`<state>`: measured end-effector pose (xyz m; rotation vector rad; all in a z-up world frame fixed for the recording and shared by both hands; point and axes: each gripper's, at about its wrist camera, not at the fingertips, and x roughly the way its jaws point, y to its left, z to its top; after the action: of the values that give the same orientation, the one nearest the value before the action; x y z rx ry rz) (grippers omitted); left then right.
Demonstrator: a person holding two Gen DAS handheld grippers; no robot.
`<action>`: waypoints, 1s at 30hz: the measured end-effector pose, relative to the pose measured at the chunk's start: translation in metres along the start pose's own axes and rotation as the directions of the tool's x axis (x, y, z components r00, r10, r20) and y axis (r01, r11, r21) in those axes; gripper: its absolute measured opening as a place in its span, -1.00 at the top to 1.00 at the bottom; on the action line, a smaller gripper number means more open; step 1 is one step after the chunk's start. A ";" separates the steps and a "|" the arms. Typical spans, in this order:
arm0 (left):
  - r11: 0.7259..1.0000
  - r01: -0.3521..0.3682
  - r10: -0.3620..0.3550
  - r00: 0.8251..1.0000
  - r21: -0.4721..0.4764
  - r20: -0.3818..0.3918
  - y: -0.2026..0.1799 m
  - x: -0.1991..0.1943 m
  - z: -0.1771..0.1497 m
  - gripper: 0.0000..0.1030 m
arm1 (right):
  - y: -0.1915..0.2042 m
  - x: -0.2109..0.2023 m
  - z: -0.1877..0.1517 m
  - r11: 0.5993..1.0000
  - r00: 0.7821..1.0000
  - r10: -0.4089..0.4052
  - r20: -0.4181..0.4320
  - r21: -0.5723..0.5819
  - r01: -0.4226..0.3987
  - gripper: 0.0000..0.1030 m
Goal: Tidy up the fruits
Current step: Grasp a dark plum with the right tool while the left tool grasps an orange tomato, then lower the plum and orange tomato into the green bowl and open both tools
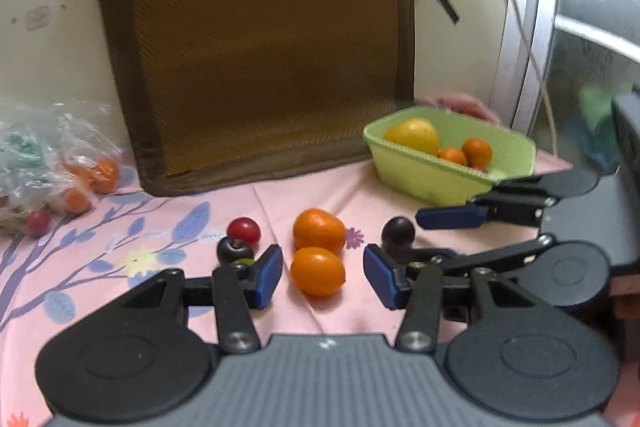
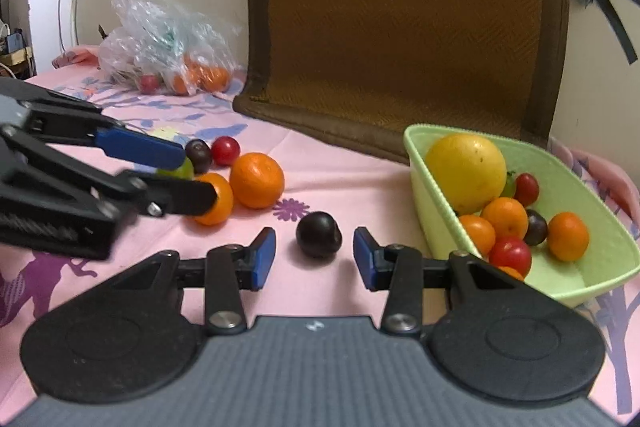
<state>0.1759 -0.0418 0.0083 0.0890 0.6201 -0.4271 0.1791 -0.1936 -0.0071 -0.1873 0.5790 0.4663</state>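
Grey ribbed housing fills the bottom of both wrist views, with the blue-padded fingers reaching forward from it.

Left gripper (image 1: pixel 323 277): jaws spread, holding nothing. The near orange (image 1: pixel 318 271) lies on the pink floral cloth (image 1: pixel 120 251) between the pads, apparently touching neither. A second orange (image 1: pixel 319 230) sits just behind it, touching or nearly so.

Right gripper (image 2: pixel 314 259): jaws spread, holding nothing. A dark plum (image 2: pixel 319 234) rests on the cloth just ahead of the fingertips, apart from both pads.

Destination: the green basket (image 2: pixel 416 147) stands to the right, already holding a large yellow fruit (image 2: pixel 466 173), small oranges and red fruits. More loose fruit, a red cherry tomato (image 1: pixel 244 230) and a dark plum (image 1: pixel 235 250), lies near the left finger.

Procedure, as judged:
1. Advance each gripper until its fruit sits centred between the pads.
2. Close gently; round, smooth fruit is likely to roll or squirt out of an off-centre pinch.
3. Keep the left fingers clear of the rear orange so it is not nudged away.
4. Lift, carry over the basket rim and release low.

Markings: no brand, label or legible writing is visible; a small pale mark on each housing is unreadable.
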 end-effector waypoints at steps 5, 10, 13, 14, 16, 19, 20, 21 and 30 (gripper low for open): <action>1.000 0.005 -0.004 0.996 0.012 -0.088 0.003 0.025 -0.003 0.31 | -0.005 0.001 -0.001 0.999 1.000 0.017 -0.017 0.039 -0.016 0.49; 0.999 -0.012 0.015 0.997 0.038 -0.079 -0.008 0.018 -0.006 0.33 | -0.001 -0.012 -0.005 1.000 1.000 0.000 0.023 0.017 0.000 0.50; 0.999 0.021 -0.018 0.999 0.050 -0.049 -0.018 -0.002 -0.006 0.33 | 0.000 -0.031 -0.010 1.000 0.998 0.011 0.064 0.018 -0.013 0.50; 0.998 0.027 -0.025 0.999 0.059 -0.035 -0.023 -0.008 -0.004 0.33 | 0.000 -0.037 -0.011 1.000 0.997 0.008 0.082 0.020 -0.009 0.50; 0.996 0.054 -0.054 0.999 0.072 -0.004 -0.033 -0.019 0.003 0.33 | -0.005 -0.055 -0.015 0.999 0.992 -0.006 0.126 0.044 0.001 0.50; 0.991 0.102 -0.105 0.994 0.083 0.036 -0.049 -0.026 0.019 0.33 | -0.018 -0.081 -0.021 0.995 0.977 -0.067 0.201 0.081 0.051 0.50; 0.989 0.117 -0.122 0.991 0.087 0.048 -0.055 -0.027 0.025 0.33 | -0.021 -0.088 -0.022 0.993 0.969 -0.099 0.226 0.084 0.082 0.50; 0.987 0.130 -0.135 0.989 0.092 0.057 -0.061 -0.025 0.032 0.33 | -0.025 -0.093 -0.023 0.989 0.960 -0.135 0.246 0.084 0.118 0.49; 0.981 0.180 -0.182 0.983 0.074 0.021 -0.104 0.041 0.084 0.33 | -0.083 -0.080 -0.035 0.929 0.916 -0.338 0.218 0.232 0.287 0.49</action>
<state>0.2081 -0.1687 0.0577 0.0959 0.5880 -0.6259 0.1430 -0.3067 0.0124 -0.0286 0.3300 0.1140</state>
